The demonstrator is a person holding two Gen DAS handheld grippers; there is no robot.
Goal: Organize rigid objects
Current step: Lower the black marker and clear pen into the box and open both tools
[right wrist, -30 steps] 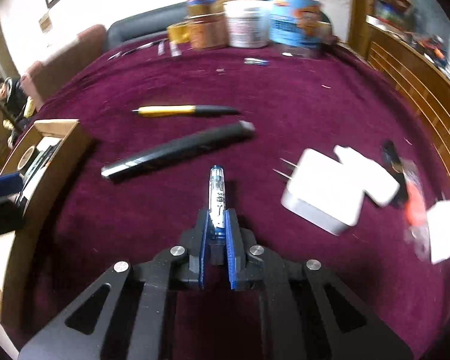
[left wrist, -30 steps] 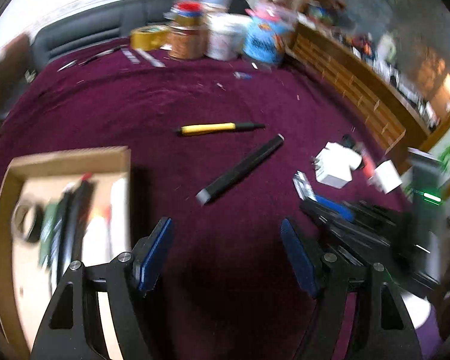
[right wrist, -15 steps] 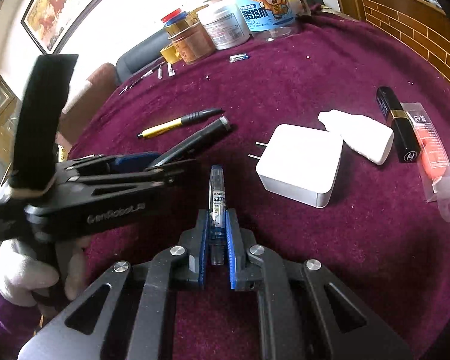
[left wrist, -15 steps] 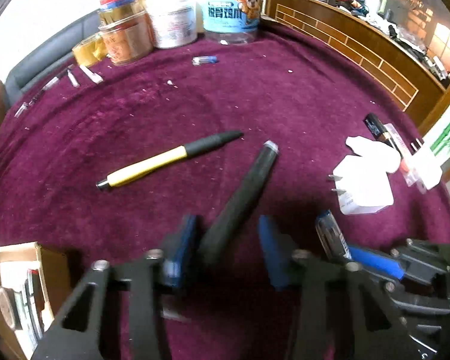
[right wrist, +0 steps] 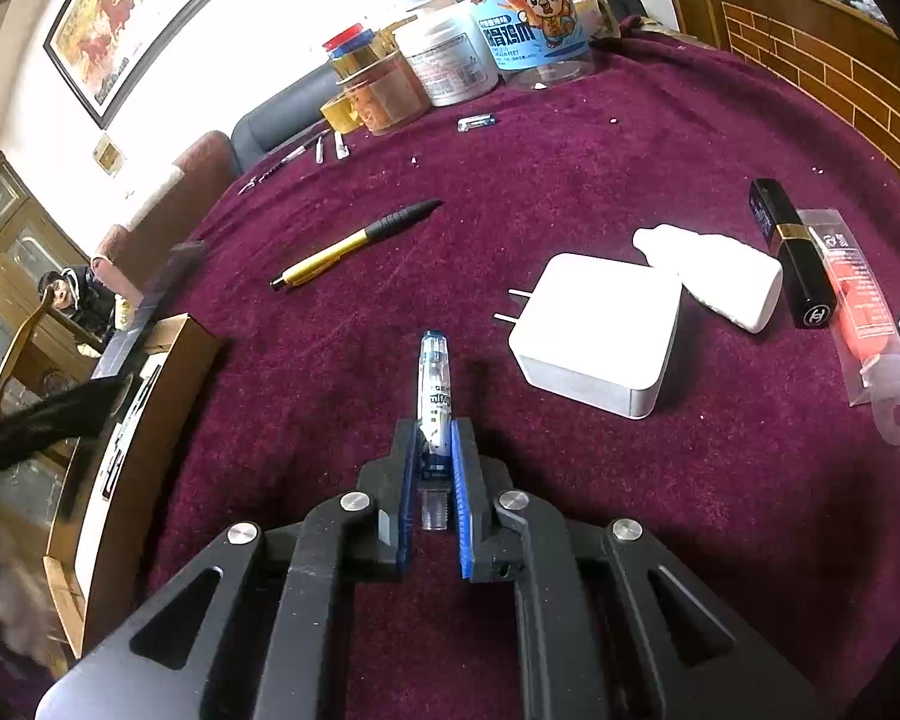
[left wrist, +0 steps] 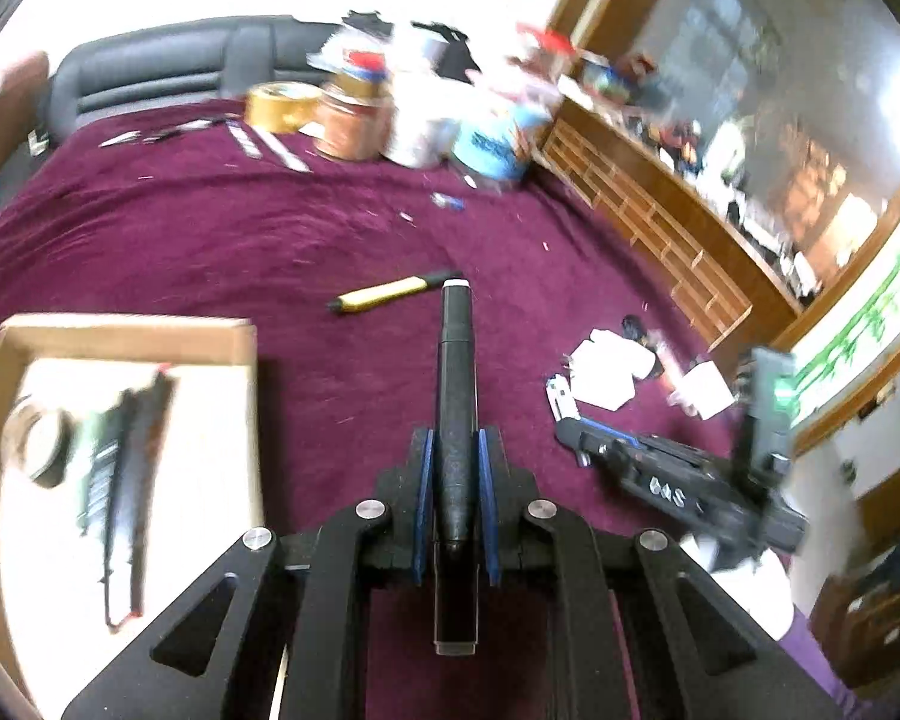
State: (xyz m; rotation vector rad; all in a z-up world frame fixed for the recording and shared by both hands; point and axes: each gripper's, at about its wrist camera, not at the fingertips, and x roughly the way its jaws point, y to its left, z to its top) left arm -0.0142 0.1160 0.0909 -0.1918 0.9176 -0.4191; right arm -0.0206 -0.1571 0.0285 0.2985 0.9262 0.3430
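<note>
Black tube (left wrist: pixel 457 396) now off the cloth, pinched in left claw (left wrist: pixel 456 480); right claw (right wrist: pixel 435 450) pinching blue pen (right wrist: pixel 433 384)

Black tongs (left wrist: pixel 455 468), blue pads (left wrist: pixel 487 468), silver screws.

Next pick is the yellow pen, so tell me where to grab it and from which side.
Grip the yellow pen on its smooth yellow barrel, mid-length, coming from above with the tongs across its width. It lies flat on the purple cloth, clear of other items, so both long sides are open.
</note>
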